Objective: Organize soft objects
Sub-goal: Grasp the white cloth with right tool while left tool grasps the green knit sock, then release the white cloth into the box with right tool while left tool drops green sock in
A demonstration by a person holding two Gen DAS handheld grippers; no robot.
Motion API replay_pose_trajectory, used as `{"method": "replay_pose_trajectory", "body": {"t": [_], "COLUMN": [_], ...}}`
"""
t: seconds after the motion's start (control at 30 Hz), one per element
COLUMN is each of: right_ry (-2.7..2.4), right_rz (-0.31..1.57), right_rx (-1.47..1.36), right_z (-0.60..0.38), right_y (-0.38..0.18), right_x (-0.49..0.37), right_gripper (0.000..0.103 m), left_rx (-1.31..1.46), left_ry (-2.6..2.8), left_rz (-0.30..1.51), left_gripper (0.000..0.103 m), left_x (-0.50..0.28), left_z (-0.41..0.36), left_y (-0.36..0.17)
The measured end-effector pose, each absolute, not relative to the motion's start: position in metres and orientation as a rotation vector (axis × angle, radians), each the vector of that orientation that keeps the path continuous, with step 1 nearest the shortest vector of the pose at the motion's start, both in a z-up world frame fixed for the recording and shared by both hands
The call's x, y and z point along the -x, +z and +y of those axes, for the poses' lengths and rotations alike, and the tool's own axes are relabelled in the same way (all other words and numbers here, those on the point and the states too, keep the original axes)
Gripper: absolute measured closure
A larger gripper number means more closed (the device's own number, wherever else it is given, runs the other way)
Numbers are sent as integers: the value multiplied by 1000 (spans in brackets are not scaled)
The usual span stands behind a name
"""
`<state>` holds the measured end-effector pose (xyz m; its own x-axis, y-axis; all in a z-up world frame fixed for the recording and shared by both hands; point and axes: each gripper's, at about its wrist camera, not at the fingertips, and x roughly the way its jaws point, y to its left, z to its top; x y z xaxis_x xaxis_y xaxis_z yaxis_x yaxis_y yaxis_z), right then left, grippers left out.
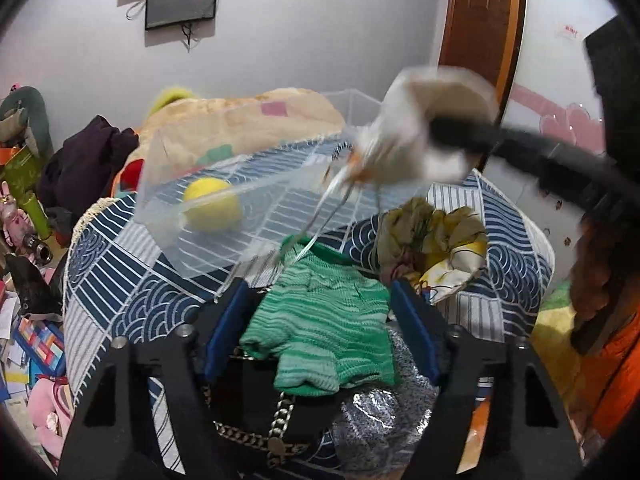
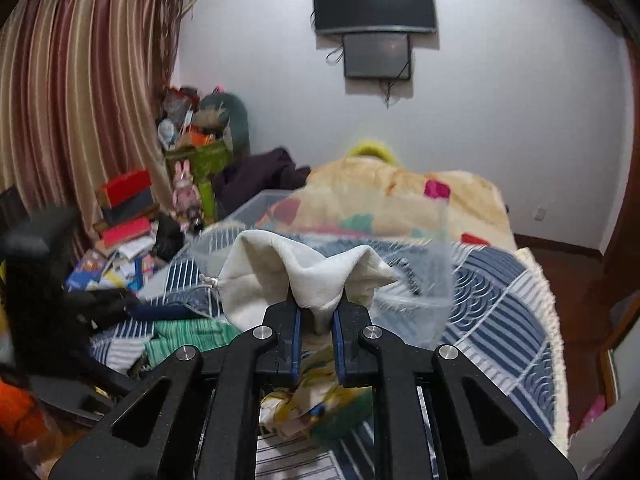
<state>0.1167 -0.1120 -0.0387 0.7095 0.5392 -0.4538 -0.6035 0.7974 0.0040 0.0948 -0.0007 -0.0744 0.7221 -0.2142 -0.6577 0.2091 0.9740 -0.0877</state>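
A green knit garment [image 1: 324, 336] lies on the blue patterned bedspread [image 1: 132, 292], between the blue pads of my left gripper [image 1: 318, 292]. The jaws stand on either side of it and the cloth looks flat, not pinched. My right gripper [image 2: 316, 308] is shut on a white fleecy cloth [image 2: 308, 268] and holds it up near the clear plastic box [image 2: 440, 280]. In the left wrist view that white cloth [image 1: 404, 140] is blurred above the box [image 1: 160, 184], which holds a yellow ball [image 1: 212, 210].
A yellow floral scarf [image 1: 436, 240] lies right of the green garment. A silver glittery item [image 1: 380, 420] and a black bag with a chain [image 1: 280, 432] sit under my left gripper. A beige blanket [image 1: 240, 120] lies behind the box. Clutter [image 1: 28, 320] covers the floor at left.
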Motion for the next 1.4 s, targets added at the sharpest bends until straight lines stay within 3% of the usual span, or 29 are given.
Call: {"method": "replay_pose_trajectory", "body": {"t": [0.07, 0.13, 0.33, 0.93, 1.13, 1.4], "right_ry": [626, 617, 599, 494, 480, 493], "right_rz": [439, 428, 428, 311, 308, 433], "right_rx": [129, 117, 104, 72, 87, 186], "right_z": [-120, -126, -129, -127, -113, -84], "right_y": [-32, -29, -30, 9, 13, -25], "right_x": [-115, -113, -111, -129, -145, -169], "right_gripper": [92, 92, 92, 92, 92, 92], "left_rx": [10, 16, 45, 101, 66, 103], "left_ry": [-251, -265, -263, -134, -86, -119], "left_rz": [741, 753, 719, 485, 491, 589], "left_gripper": [46, 65, 78, 78, 78, 78], "left_x": [-99, -101, -97, -106, -137, -177], "left_z": [-2, -1, 8, 43, 45, 44], "left_y": [-80, -83, -75, 5, 5, -23]}}
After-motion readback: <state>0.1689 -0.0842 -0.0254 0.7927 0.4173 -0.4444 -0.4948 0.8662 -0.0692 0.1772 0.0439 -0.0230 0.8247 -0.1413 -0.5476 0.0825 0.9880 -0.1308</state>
